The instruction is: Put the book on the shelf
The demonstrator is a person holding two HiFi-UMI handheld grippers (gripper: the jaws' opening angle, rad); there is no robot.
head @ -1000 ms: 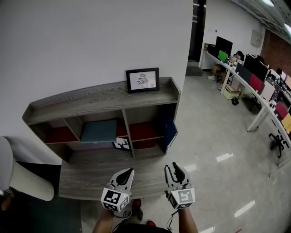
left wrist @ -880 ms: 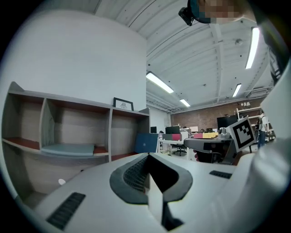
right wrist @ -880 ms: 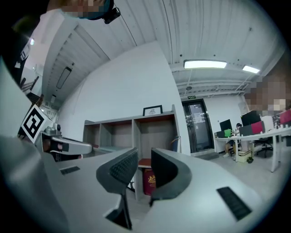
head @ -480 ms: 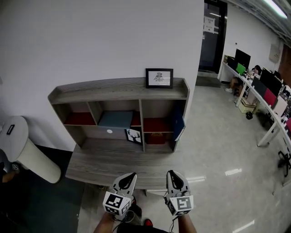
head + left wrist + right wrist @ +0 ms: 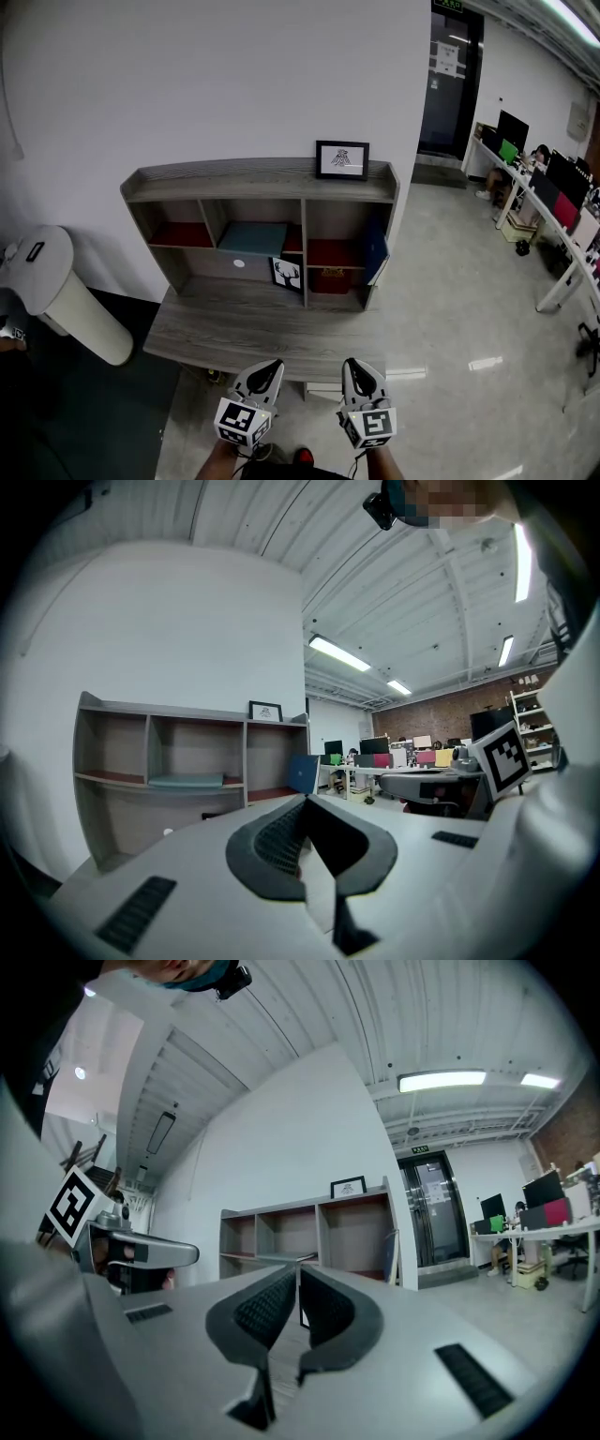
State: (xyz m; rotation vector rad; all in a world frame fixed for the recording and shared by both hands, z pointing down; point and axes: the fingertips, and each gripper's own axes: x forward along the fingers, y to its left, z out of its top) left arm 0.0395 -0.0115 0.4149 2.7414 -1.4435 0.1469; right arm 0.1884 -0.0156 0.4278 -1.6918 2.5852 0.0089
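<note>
Grey wood grain covers the desk [image 5: 244,333] and the shelf [image 5: 262,178] that stands along its back edge, against the white wall. The blue book [image 5: 374,251] stands upright in the right compartment of the shelf, close to its right wall. A teal book [image 5: 253,238] lies flat in the middle compartment. A framed picture [image 5: 342,160] stands on the top board, near its right end. A small card with a deer [image 5: 286,274] stands on the desk at the foot of the shelf.

Both grippers are near the front edge of the desk and point toward the shelf. The left gripper [image 5: 267,367] has its fingers [image 5: 272,841] pressed together, with nothing between them. The fingers [image 5: 262,1312] of the right gripper [image 5: 354,366] have just been closing. They now meet too and hold nothing.
</note>
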